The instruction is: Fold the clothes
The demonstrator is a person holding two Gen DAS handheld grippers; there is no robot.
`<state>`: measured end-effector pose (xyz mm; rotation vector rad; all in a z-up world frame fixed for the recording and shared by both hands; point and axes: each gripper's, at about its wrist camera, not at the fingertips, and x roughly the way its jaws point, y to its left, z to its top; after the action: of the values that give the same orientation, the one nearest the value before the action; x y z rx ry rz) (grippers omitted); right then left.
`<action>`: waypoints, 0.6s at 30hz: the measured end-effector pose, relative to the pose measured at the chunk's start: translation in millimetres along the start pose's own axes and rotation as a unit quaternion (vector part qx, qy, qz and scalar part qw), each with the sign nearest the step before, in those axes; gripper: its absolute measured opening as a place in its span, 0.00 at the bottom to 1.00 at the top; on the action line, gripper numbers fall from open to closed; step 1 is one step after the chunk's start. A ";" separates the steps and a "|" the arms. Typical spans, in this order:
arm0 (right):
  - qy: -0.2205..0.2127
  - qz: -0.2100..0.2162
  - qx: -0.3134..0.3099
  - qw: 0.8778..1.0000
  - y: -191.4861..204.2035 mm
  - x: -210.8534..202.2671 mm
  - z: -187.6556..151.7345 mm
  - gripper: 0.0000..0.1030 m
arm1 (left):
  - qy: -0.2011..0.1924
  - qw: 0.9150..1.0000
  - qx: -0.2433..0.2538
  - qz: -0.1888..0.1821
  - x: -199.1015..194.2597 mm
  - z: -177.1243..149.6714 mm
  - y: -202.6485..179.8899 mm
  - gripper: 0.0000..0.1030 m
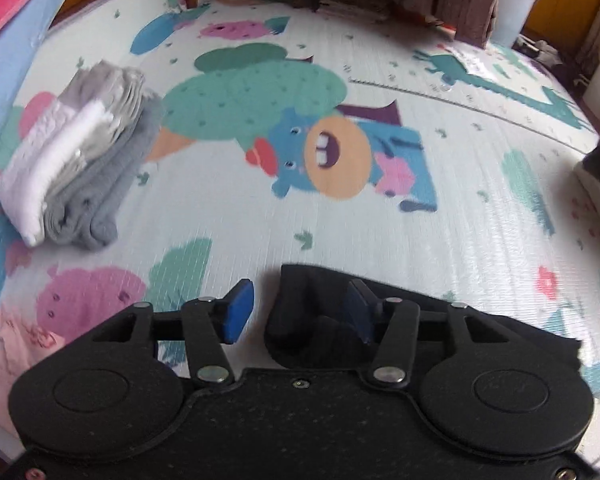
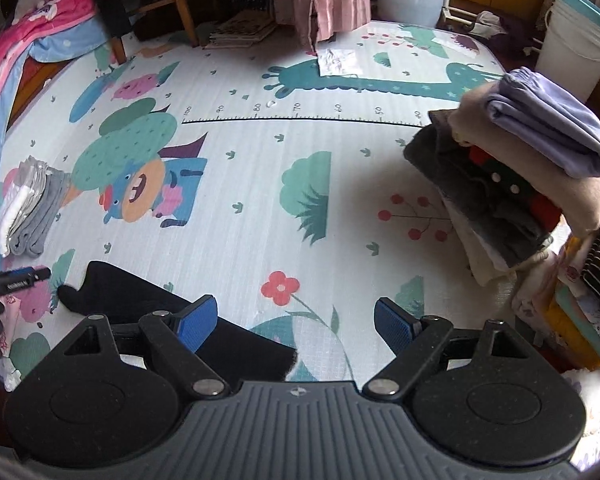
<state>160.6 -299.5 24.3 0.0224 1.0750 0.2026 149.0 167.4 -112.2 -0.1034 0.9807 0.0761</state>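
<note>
Folded pile (image 1: 76, 152): grey and white items, stacked at the left edge of the mat (image 1: 380, 232); also visible in the right wrist view (image 2: 28, 208).

Left gripper (image 1: 296, 312): jaws apart, about half open. The black garment (image 1: 312, 320) lies at the near edge of the mat, with a bunched fold surrounding the right finger. The left finger is clear of the cloth. A grip on the cloth cannot be confirmed.

Black garment, right wrist view (image 2: 148, 300): spread flat on the mat near its near-left corner, passing under the left finger of the right gripper (image 2: 296, 324).

Right gripper: jaws wide open, nothing held, above the near edge.

Unfolded stack (image 2: 520, 184): mixed clothes, purple item on top, at the right edge of the mat.
</note>
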 end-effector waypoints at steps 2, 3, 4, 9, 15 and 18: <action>0.002 0.005 -0.011 1.000 10.7 2.7 2.7 0.82 | -0.006 0.999 0.049 0.002 -17.2 15.2 -7.0 0.54; 0.003 0.007 -0.018 1.000 15.3 4.5 3.8 0.82 | -0.005 0.997 0.075 0.001 -25.0 22.1 -11.1 0.55; 0.004 0.009 -0.027 1.000 20.3 6.0 4.7 0.82 | 0.000 0.994 0.106 -0.003 -31.9 27.5 -15.3 0.56; 0.016 0.018 -0.079 0.997 45.0 11.5 4.8 0.82 | 0.026 0.954 0.297 -0.015 -67.7 38.5 -42.0 0.66; 0.030 0.025 -0.132 0.990 59.1 26.6 2.5 0.82 | 0.021 0.924 0.379 -0.050 -69.4 35.2 -30.7 0.68; 0.050 0.025 -0.155 0.986 59.8 43.2 -1.7 0.82 | 0.021 0.921 0.384 -0.060 -55.4 39.9 -19.2 0.68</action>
<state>169.8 -233.4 -7.2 -0.2422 1.1343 0.4187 153.3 152.2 -43.1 0.5608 0.9846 -0.4269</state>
